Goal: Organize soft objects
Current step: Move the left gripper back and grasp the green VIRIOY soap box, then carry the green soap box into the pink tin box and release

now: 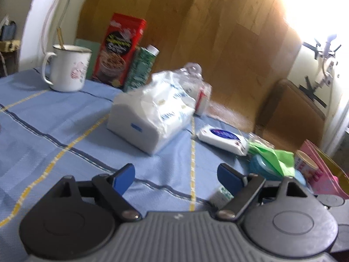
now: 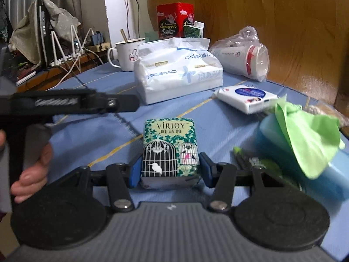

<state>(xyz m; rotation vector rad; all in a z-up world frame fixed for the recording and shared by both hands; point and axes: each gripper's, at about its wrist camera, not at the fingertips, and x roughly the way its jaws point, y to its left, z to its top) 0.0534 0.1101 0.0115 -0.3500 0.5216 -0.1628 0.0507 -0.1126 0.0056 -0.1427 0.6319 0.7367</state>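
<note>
Blue cloth with yellow and dark stripes covers the table (image 2: 91, 135), and the soft things lie scattered over it. At the far left a white enamel mug (image 1: 67, 67) stands with a stick in it. Just beside it, further right, a red box (image 1: 120, 48) stands against the wooden wall with a green carton (image 1: 141, 67) leaning at its side. Near the middle lies a big white tissue pack (image 2: 176, 69) in crinkled plastic, and behind its right end a sleeve of paper cups (image 2: 242, 54) lies on its side.

In the left wrist view the left gripper (image 1: 176, 178) hangs above the cloth with its blue pads spread wide and nothing between them. From the right wrist view its black body crosses the left edge, with the person's hand (image 2: 32, 170) around the handle.

Low in the middle, the right gripper (image 2: 170, 170) pinches a small green pocket tissue pack (image 2: 170, 148) printed with birdcages, one blue pad pressed against each side; whether the pack touches the cloth I cannot tell.

Right of that lies a white wet-wipe pack (image 2: 246, 97) with a blue oval label. At the far right a green cloth (image 2: 309, 135) drapes over a blue container (image 2: 272, 135).
</note>
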